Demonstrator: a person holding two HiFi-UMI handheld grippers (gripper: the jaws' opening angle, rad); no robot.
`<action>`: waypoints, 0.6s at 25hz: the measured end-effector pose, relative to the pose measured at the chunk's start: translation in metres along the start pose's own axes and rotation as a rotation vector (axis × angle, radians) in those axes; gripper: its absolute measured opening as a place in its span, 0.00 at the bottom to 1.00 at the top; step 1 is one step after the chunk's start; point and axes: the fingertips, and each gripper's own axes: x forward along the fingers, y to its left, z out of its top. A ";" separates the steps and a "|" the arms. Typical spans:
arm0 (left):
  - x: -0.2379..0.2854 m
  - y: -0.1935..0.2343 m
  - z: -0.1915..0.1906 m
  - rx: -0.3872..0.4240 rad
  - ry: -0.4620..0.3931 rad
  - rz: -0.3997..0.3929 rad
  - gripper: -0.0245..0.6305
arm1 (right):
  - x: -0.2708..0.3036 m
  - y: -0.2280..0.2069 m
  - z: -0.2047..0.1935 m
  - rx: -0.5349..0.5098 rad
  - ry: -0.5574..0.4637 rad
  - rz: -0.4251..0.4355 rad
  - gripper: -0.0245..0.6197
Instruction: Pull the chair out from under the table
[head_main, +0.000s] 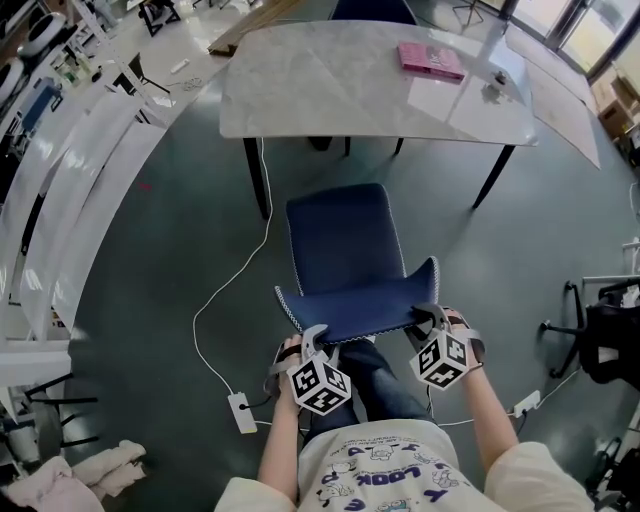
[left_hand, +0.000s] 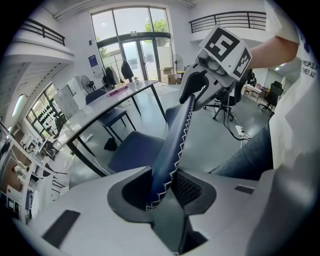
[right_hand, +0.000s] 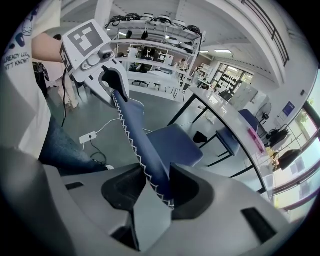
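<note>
Just clear of the worktop (head_main: 330, 95), on the floor before it, the chair (head_main: 345, 255) is seen drawn out. Its top edge is pinched by the jaws of the left gripper (head_main: 308, 338) and the right gripper (head_main: 432, 318). Little more than release is judged to be left.

A chair (head_main: 340, 250) stands on the floor (head_main: 170, 240) just in front of the tabletop (head_main: 330, 95), its backrest (head_main: 360, 308) toward the person (head_main: 380, 465). The left hand-held gripper (head_main: 312, 338) clamps the backrest's left end, the right hand-held gripper (head_main: 428, 318) its right end. A book (head_main: 430, 60) lies on the tabletop's far right.
</note>
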 end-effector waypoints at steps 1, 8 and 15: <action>-0.001 -0.003 -0.002 0.002 0.001 -0.002 0.23 | -0.001 0.003 -0.001 0.002 0.002 0.000 0.28; -0.012 -0.028 -0.016 0.026 0.006 -0.026 0.23 | -0.012 0.033 -0.011 0.014 0.013 0.000 0.28; -0.018 -0.050 -0.026 0.041 0.010 -0.041 0.23 | -0.020 0.055 -0.023 0.028 0.020 -0.007 0.28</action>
